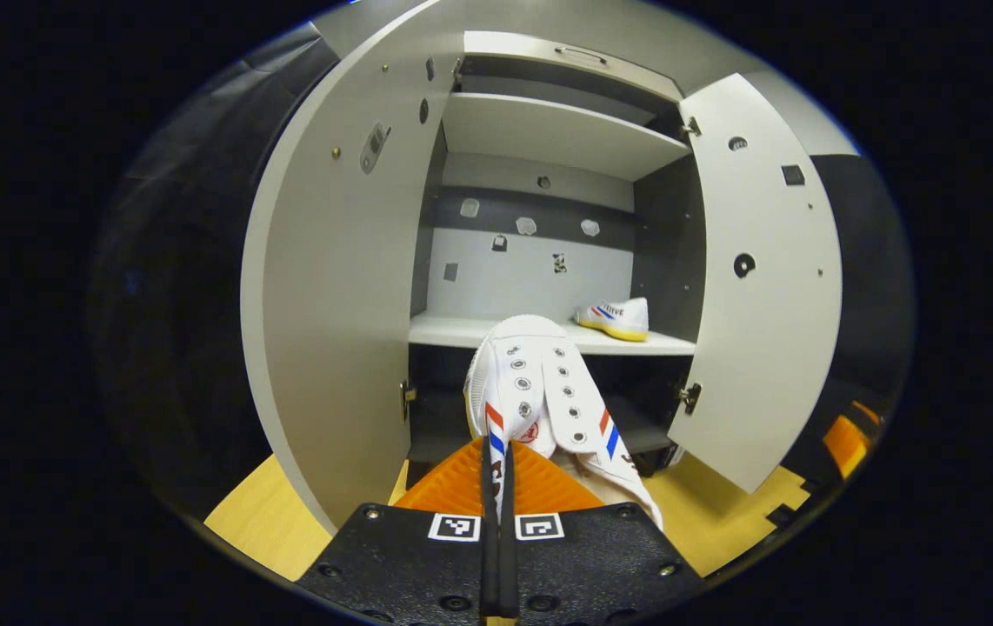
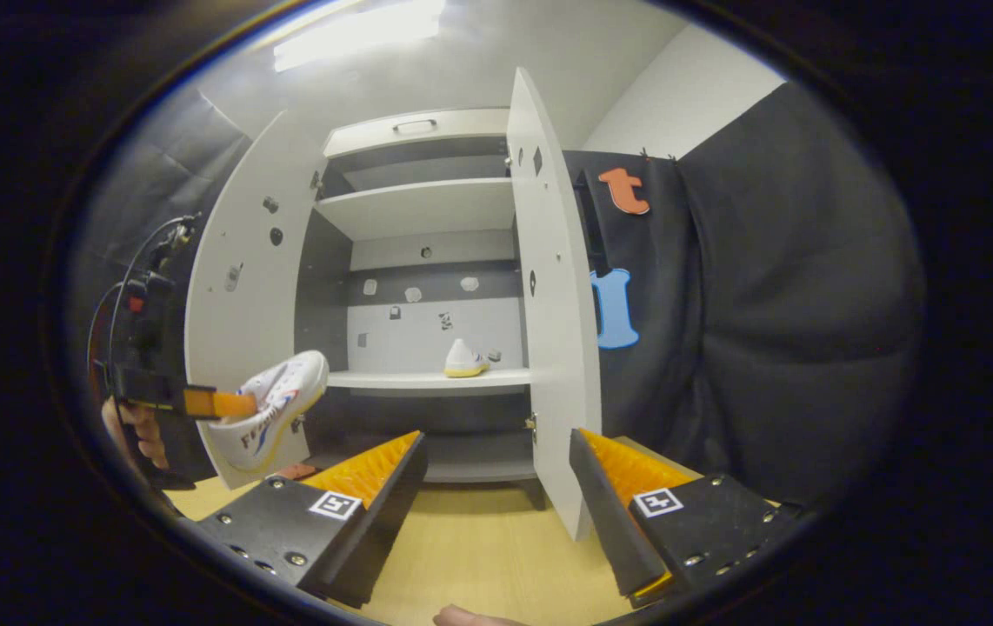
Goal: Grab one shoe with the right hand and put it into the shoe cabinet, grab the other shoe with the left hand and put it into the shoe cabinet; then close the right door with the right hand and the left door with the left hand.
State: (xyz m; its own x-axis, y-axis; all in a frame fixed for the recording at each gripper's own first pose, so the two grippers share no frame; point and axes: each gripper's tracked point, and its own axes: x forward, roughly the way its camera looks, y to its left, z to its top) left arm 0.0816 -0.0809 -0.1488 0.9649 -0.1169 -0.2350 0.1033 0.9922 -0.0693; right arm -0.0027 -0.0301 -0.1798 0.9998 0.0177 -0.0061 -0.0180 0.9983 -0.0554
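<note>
Between the fingers of the left gripper (image 1: 497,487) hangs the second shoe (image 1: 540,396), pinched by both fingers along one side of its upper, toe pointing forward and up toward the open cabinet. In the right gripper view the same shoe (image 2: 275,409) shows out at the left, held off the floor (image 2: 479,548) in front of the left door (image 2: 240,330), with a hand (image 2: 136,435) behind the tool.

Straight ahead of the left gripper lies the middle shelf (image 1: 462,330) — the shoe's long axis runs roughly along the line of approach, so the move to come looks like a plain push forward and a little upward, toe first, onto the free left part of that shelf. The first shoe (image 1: 614,318) already sits on the shelf toward its right end, well apart from the held one; in the right gripper view it (image 2: 464,359) shows near the right door (image 2: 549,330).

The right gripper (image 2: 496,487) holds nothing, its fingers spread wide, low over the floor and near the right door's lower edge — the nearer hand for that door. Both doors stand open. Whether the held shoe's heel clears the lower shelf I cannot quite tell, as the gripper hides it.
</note>
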